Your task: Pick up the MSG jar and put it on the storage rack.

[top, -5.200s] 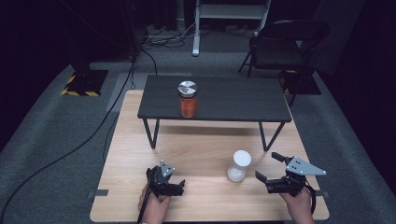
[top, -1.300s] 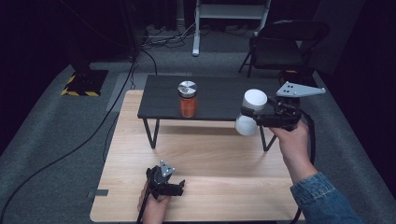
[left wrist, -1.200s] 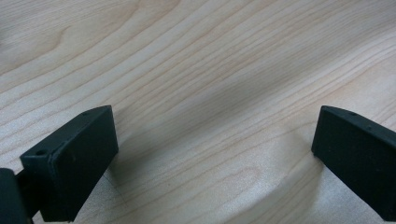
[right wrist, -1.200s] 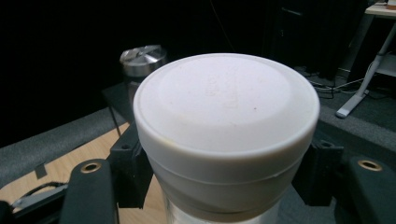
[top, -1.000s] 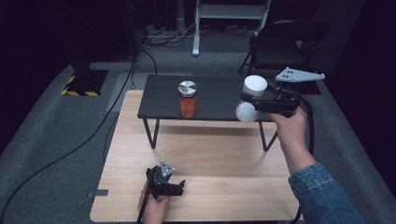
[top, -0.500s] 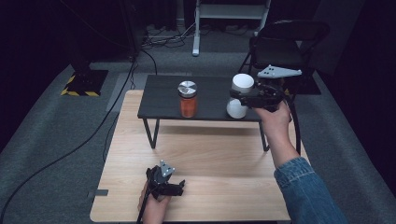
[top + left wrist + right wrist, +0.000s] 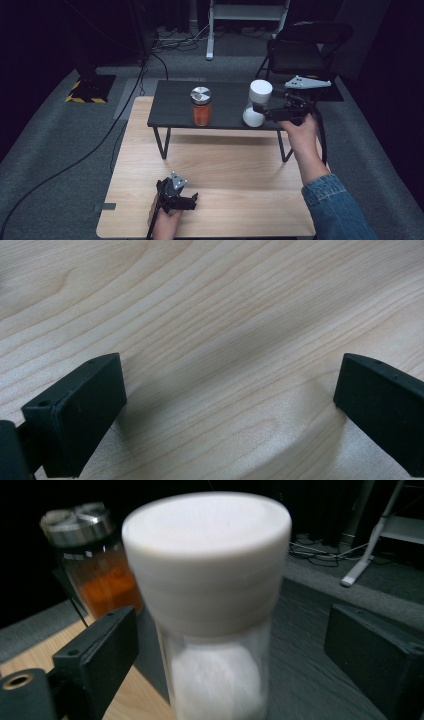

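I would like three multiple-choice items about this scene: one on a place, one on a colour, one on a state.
1. Where does the white-lidded jar stand?
A. on the black shelf
B. on the floor
C. on the chair

2. What colour is the filling of the metal-lidded jar?
A. green
B. orange
C. blue

3. How are the right gripper jaws?
A. clamped on the lid
B. apart, jar between them
C. shut, holding nothing

Answers: 1 A, its base rests on the shelf; 2 B, orange shows through the glass; 3 B, gaps show on both sides, the jaws having just been opening.

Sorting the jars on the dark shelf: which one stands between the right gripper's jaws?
The white-lidded jar with white contents, at the shelf's right end; the orange-filled, metal-lidded jar stands apart, to its left.
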`<action>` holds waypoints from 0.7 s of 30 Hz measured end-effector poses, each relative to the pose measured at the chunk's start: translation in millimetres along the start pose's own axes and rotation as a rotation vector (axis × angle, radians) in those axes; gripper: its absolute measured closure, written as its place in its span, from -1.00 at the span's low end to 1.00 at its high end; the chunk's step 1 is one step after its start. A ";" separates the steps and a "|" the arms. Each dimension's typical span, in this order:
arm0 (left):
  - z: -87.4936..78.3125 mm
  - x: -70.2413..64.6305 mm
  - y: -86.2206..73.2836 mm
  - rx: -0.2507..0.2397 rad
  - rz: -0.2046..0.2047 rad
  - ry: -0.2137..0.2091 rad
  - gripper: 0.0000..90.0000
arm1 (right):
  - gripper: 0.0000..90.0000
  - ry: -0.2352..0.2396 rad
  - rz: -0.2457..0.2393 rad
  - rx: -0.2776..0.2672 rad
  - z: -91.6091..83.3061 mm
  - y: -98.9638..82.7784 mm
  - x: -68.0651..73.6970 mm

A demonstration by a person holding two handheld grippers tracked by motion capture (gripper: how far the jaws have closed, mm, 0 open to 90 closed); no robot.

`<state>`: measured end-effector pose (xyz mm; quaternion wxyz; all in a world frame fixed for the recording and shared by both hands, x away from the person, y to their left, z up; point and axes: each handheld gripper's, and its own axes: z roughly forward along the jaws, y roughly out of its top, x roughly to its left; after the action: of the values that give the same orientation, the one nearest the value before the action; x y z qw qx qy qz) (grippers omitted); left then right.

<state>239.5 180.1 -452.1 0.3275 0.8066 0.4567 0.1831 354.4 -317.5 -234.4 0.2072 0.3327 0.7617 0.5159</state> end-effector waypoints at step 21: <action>-0.1 0.2 0.2 0.002 0.003 -0.001 -1.00 | -0.92 0.017 -0.081 0.031 -46.4 -73.9 21.0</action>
<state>239.7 180.3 -451.9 0.3267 0.8075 0.4557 0.1829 287.7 -350.7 -284.4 0.2163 0.3002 0.7843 0.4979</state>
